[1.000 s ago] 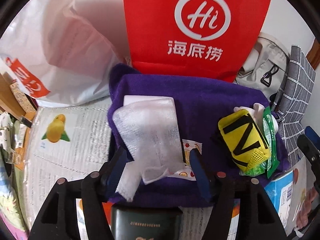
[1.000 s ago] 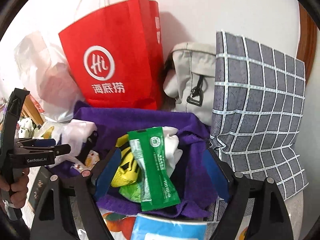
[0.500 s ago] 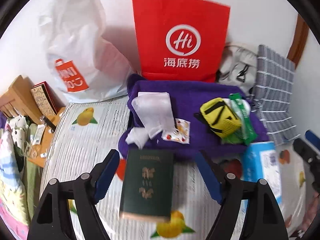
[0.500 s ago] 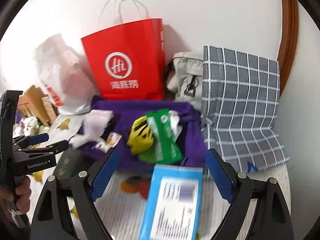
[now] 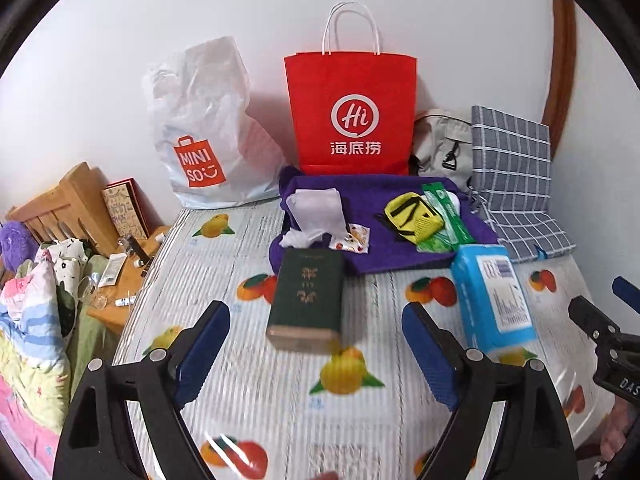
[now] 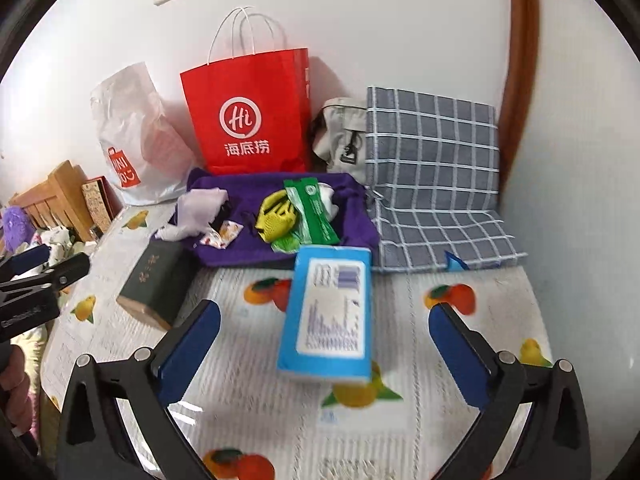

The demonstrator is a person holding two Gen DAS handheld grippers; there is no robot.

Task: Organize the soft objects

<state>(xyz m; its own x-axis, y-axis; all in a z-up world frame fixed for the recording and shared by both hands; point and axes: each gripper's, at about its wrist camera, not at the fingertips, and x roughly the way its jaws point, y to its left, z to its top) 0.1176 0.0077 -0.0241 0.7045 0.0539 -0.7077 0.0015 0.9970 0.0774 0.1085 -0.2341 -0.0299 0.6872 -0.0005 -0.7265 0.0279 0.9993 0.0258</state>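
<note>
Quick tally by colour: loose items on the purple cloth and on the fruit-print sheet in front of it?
White: 2 (mesh pouch, crumpled wad)
White with fruit print: 1 (small packet)
Yellow: 1 (pouch)
Green: 1 (flat packet)
Dark green: 1 (book)
Blue: 1 (tissue pack)
Total: 7

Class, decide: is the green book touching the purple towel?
Touching. In the left wrist view the green book overlaps the near edge of the purple towel, no gap visible.
</note>
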